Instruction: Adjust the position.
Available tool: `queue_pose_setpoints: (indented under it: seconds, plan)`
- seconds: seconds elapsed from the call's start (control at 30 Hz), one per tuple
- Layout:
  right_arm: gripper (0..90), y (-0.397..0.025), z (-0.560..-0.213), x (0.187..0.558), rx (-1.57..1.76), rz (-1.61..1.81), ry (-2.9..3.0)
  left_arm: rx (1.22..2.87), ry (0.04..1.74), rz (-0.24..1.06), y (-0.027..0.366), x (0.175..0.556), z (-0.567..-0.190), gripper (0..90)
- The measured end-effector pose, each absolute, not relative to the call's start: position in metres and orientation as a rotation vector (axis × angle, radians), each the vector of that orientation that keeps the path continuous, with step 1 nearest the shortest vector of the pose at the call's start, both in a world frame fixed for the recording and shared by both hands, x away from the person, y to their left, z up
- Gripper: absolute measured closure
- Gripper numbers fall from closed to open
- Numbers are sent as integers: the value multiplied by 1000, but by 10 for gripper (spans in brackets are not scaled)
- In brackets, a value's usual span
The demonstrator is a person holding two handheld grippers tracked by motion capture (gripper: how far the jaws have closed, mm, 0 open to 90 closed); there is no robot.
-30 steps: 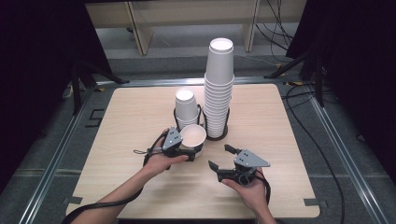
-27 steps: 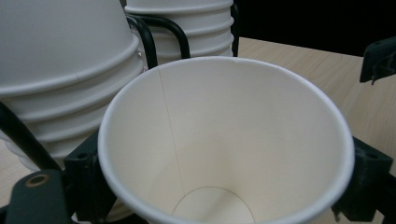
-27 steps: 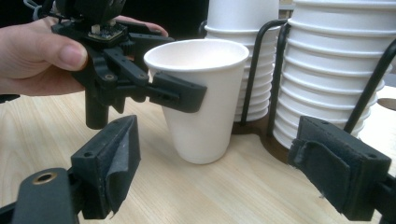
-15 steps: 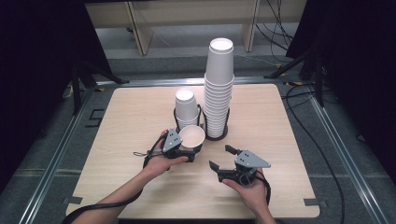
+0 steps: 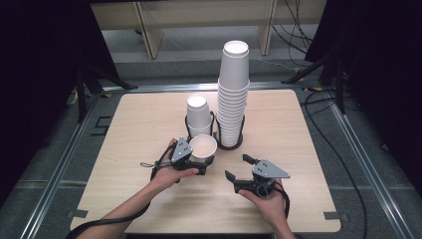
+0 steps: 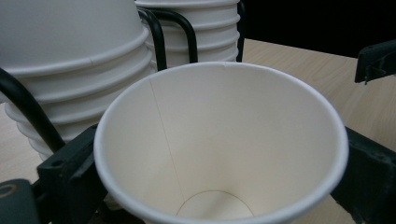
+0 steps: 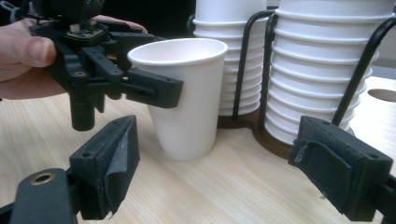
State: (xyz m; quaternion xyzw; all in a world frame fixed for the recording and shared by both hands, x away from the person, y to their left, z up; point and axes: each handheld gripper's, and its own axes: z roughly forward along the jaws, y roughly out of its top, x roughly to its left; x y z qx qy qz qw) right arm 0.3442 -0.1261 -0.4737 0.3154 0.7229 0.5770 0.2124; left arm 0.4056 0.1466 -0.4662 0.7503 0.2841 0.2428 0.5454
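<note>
In the high view, a single paper cup (image 5: 203, 147) is seen clamped between the jaws of the left gripper (image 5: 197, 160), upright, mouth up, just in front of the wire cup holder (image 5: 230, 130). The short stack (image 5: 198, 115) and the tall stack (image 5: 233, 94) stand directly beyond those jaws. The right gripper (image 5: 238, 168) is held to the side with its jaws spread wide and nothing between them. Bare table (image 5: 298, 149) lies to its outer side and toward the near edge, so open room is judged ample there.

In the left gripper view, the cup (image 6: 219, 144) is shown empty, its rolled rim round and undented. It is judged light, thin-walled and easily crushed; a gentle hold high on the wall under the rim is advised.

In the right gripper view, the cup (image 7: 184, 93) is seen standing on the table, gripped high on its wall by the left gripper (image 7: 154, 91). The right gripper's (image 7: 229, 168) own pads (image 7: 116, 161) flank it, well apart. The holder's wires (image 7: 252, 60) are close behind, so little clearance is left there.
</note>
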Motion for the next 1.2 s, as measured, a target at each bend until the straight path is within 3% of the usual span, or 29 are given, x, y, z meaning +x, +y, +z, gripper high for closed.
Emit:
queue_pose_setpoints:
  seconds: [0.53,0.57,0.67,0.73,0.77,1.2]
  plan:
    - [147,-147,-467,352,910,1616,1950,1766,658,569,163,393,-459,7]
    - [147,-151,-466,352,932,1609,1947,1811,575,706,171,398,-455,5]
    - [147,-157,-464,351,946,1599,1921,1861,458,706,182,400,-451,4]
    - [147,-158,-465,352,935,1640,1908,1843,503,702,187,395,-451,2]
    - [147,-162,-465,349,964,1616,1887,1751,669,591,181,384,-457,2]
    - [147,-175,-470,354,980,1607,1863,1725,711,604,197,377,-451,0]
